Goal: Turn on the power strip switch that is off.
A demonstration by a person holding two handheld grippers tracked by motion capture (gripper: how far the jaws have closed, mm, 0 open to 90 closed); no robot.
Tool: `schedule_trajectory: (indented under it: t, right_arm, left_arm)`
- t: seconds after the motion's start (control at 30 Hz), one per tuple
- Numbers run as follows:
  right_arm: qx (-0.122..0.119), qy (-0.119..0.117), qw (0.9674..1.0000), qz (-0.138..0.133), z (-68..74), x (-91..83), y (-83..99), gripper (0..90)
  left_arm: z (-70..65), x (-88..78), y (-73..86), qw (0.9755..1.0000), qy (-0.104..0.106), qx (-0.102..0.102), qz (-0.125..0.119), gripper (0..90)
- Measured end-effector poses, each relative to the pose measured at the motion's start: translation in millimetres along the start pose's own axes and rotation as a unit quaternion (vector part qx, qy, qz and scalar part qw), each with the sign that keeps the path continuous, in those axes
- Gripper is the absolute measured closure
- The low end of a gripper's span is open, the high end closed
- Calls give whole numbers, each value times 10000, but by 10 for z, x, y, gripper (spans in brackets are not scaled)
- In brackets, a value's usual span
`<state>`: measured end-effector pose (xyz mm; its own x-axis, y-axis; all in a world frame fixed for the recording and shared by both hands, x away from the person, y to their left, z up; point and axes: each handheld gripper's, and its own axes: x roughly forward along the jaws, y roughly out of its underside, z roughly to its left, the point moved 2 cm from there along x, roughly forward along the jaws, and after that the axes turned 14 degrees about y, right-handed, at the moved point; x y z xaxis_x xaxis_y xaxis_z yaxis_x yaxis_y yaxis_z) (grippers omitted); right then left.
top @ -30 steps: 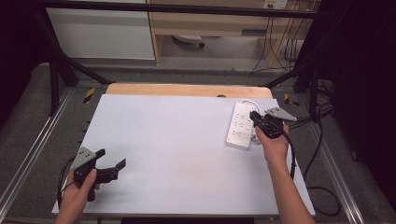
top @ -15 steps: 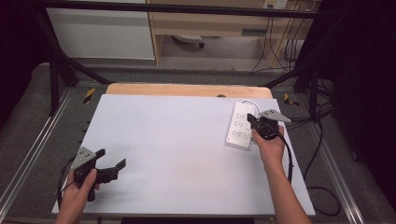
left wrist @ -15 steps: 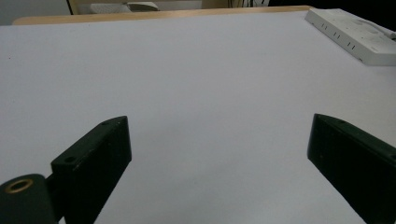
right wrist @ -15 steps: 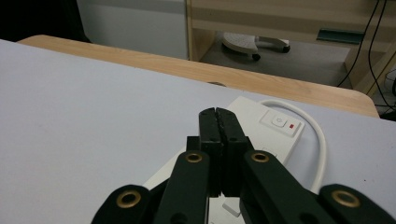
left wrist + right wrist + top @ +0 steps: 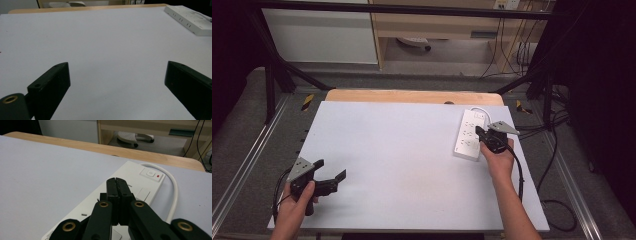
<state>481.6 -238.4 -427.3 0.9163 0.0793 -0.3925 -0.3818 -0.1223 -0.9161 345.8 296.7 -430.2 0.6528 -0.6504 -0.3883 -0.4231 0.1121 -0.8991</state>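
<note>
A white power strip [image 5: 470, 133] lies at the right side of the white table [image 5: 402, 145], its switch end toward the far edge. My right gripper [image 5: 482, 132] hovers just over the strip's middle; in the right gripper view its jaws are pressed together, shut with nothing between them, above the strip [image 5: 140, 182] near the switch [image 5: 152, 173]. My left gripper [image 5: 339, 177] rests at the near left corner, jaws wide apart and empty. The left gripper view shows bare table between the two jaws and the strip [image 5: 190, 18] far off at the upper right.
The strip's white cable [image 5: 173, 192] loops off its far end. A wooden board edge [image 5: 412, 96] runs along the table's back. Black cables [image 5: 557, 150] hang off the right side. Metal rails [image 5: 247, 165] flank the table.
My right gripper has shifted slightly left and toward the far edge over the power strip. The left gripper has stayed where it was.
</note>
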Motion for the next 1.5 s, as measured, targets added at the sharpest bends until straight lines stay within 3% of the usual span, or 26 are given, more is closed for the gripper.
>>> schedule_trajectory:
  t: [0.83,1.5]
  right_arm:
    - [65,18,9999,116,-37,14,276,900]
    - [171,-18,9996,207,-15,22,376,900]
  left_arm:
    - [28,4,9,10000,-45,-27,27,63]
    - [33,15,17,9999,-79,-73,47,64]
